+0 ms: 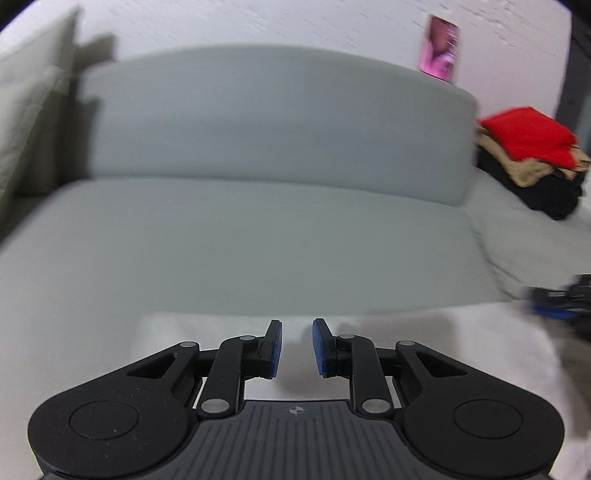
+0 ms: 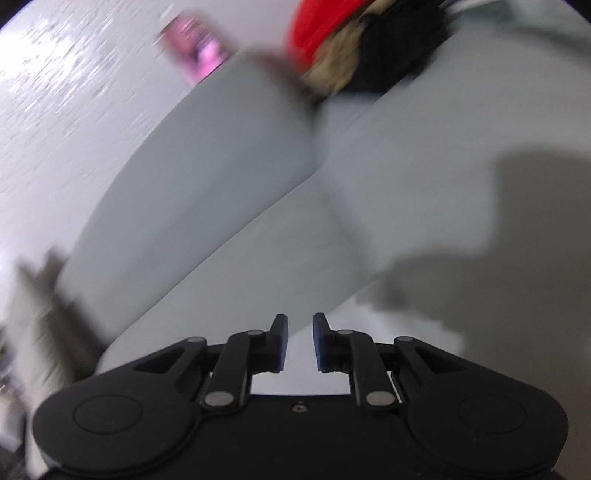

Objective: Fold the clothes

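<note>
**Both grippers empty above a white garment on a grey sofa**

A grey sofa [image 1: 258,240] is seen against a white textured wall [image 1: 295,26], with a pink picture [image 1: 440,50] fixed to the wall above the backrest. At the far right of the seat a pile of clothes [image 1: 532,158] is stacked: a red piece on top, tan beneath it, black at the bottom. Whether that pile is folded or waiting cannot be told.

A white garment [image 1: 424,339] is spread on the near edge of the seat, directly under the left gripper [image 1: 296,343]. The blue pads of this gripper are held a small gap apart, and nothing is caught between them; the cloth lies below the fingers, and contact with it cannot be confirmed. At the right edge of the left view, a dark and blue shape is glimpsed, probably the other tool, but it is too blurred to be sure.

The right gripper [image 2: 300,341] is tilted hard in its view, so that the sofa runs diagonally. Its pads are likewise parted by a small gap and hold nothing. A pale patch of the white garment [image 2: 406,332] is seen just beyond its fingers, crossed by a large shadow.

The task is judged to be at a pause between grasps. Risks can be named from here: with such a narrow opening, a thick hem may be pushed aside rather than taken; a single layer may be pinched instead of both, so the fold is dragged crooked; and the sofa cover itself may be caught along with the cloth.
</note>
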